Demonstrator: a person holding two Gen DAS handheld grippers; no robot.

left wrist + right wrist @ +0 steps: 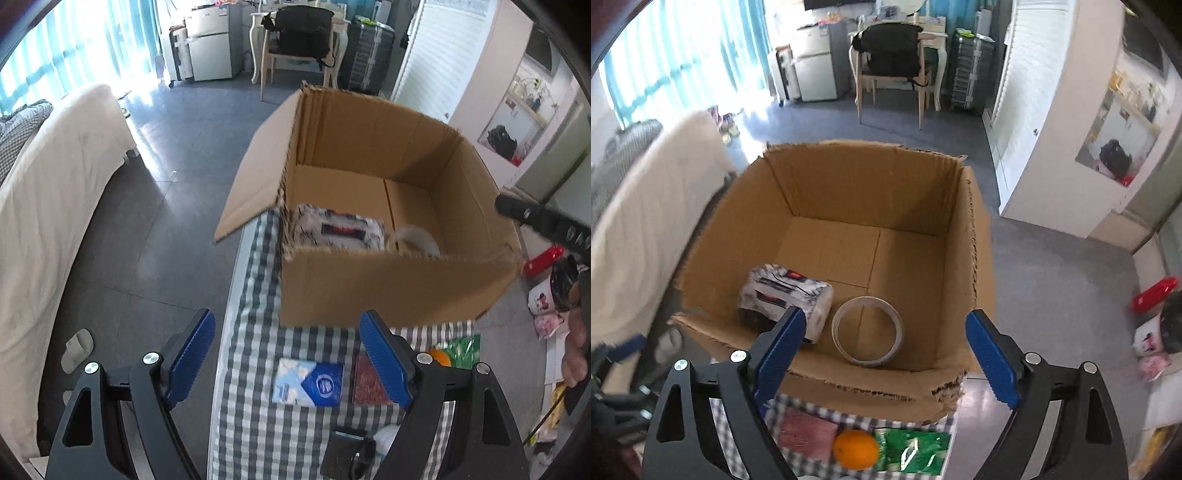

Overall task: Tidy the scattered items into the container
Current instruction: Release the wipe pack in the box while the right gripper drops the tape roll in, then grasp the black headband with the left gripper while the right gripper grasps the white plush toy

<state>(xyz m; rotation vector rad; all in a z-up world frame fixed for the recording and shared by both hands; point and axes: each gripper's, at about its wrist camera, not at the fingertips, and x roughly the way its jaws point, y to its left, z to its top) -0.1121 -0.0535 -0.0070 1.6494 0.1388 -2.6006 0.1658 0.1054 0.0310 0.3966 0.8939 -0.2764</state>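
Note:
An open cardboard box (388, 291) (849, 184) stands on a checked cloth (255, 424). Inside lie a black-and-white wrapped pack (785, 297) (334, 230) and a tape roll (867, 330) (415, 240). In front of the box lie a blue tissue pack (308, 382), a reddish packet (369, 384) (807, 430), an orange (856, 448) (437, 356), a green packet (916, 450) and a black object (345, 456). My left gripper (286, 356) is open and empty above the tissue pack. My right gripper (886, 354) is open and empty over the box's near wall.
A white sofa (48, 206) stands to the left across dark floor. A chair (890, 70) with a black bag, a small fridge (816, 62) and a suitcase (365, 55) stand at the back. Bags and a red item (1154, 295) lie on the right.

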